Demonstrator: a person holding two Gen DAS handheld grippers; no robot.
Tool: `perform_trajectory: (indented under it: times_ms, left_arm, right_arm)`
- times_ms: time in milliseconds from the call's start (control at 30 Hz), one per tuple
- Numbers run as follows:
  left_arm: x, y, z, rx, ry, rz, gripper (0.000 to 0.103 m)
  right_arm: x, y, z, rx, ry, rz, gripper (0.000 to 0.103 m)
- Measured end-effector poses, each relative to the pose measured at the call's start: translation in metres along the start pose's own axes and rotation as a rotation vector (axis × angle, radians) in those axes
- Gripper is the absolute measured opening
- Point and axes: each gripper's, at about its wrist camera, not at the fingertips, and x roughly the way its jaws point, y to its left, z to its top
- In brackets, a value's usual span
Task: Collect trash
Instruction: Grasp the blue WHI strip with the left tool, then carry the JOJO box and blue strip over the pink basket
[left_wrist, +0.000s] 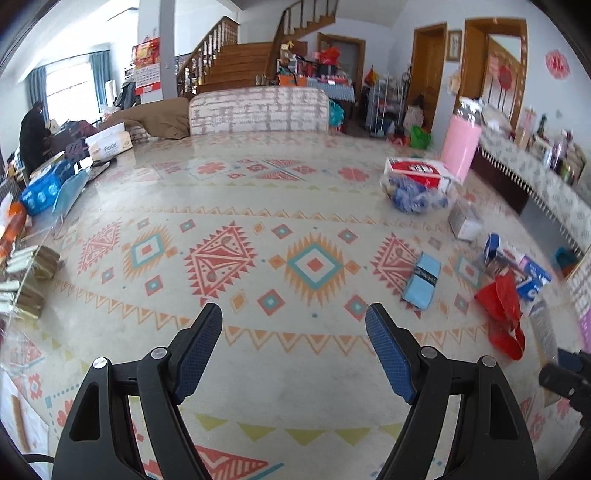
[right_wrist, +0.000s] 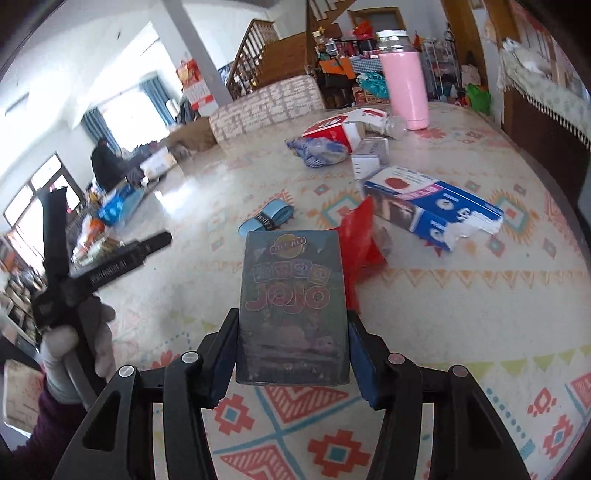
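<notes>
Right hand-held gripper (right_wrist: 291, 354) clamps JOJO box (right_wrist: 291, 306) (dark); left hand-held gripper (left_wrist: 293, 332) spread, empty.

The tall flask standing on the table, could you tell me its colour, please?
The flask is pink with a clear top, seen best in the right wrist view.

We read "JOJO" in large red outlined letters on the dark box (right_wrist: 291, 310) in the near centre of the right wrist view; a small oval logo sits above it, its lettering too blurred to make out. A row of characters between the two is also unreadable. In the left wrist view, far left, we read "Face" on the white tissue pack (left_wrist: 109, 146). The blue-and-white carton (right_wrist: 439, 206) at right carries print we cannot resolve. The pale blue wrapped roll (right_wrist: 266, 218) bears a dark band with small lettering, illegible.
</notes>
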Motion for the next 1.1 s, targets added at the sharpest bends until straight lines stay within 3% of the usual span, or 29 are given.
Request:
perform_trajectory:
  times_ms: [233, 467, 567, 667, 733, 933, 1100]
  left_arm:
    - [0.013, -0.047, 0.025, 0.073, 0.071, -0.095, 0.077]
    - [0.06, -0.085, 0.038, 0.167, 0.153, -0.123, 0.077]
    - [0.076, -0.092, 0.035, 0.217, 0.187, -0.1, 0.075]
    - [0.084, -0.097, 0.033, 0.245, 0.216, -0.104, 0.056]
    - [0.082, -0.097, 0.033, 0.226, 0.225, -0.135, 0.025]
    - [0.063, -0.096, 0.03, 0.198, 0.2, -0.106, 0.025]
    - [0.022, -0.076, 0.027, 0.132, 0.152, -0.145, 0.025]
  right_arm:
    - [-0.011, -0.014, -0.002, 0.059, -0.028, 0.005, 0.059]
    - [-0.017, -0.023, -0.001, 0.111, -0.043, 0.018, 0.059]
    - [-0.02, -0.023, -0.003, 0.108, -0.057, 0.011, 0.059]
    - [-0.022, -0.022, -0.003, 0.109, -0.065, 0.014, 0.059]
    - [-0.023, -0.022, -0.003, 0.108, -0.069, 0.015, 0.059]
    - [-0.025, -0.02, -0.004, 0.097, -0.081, -0.003, 0.059]
    - [-0.028, -0.022, -0.004, 0.104, -0.095, -0.014, 0.059]
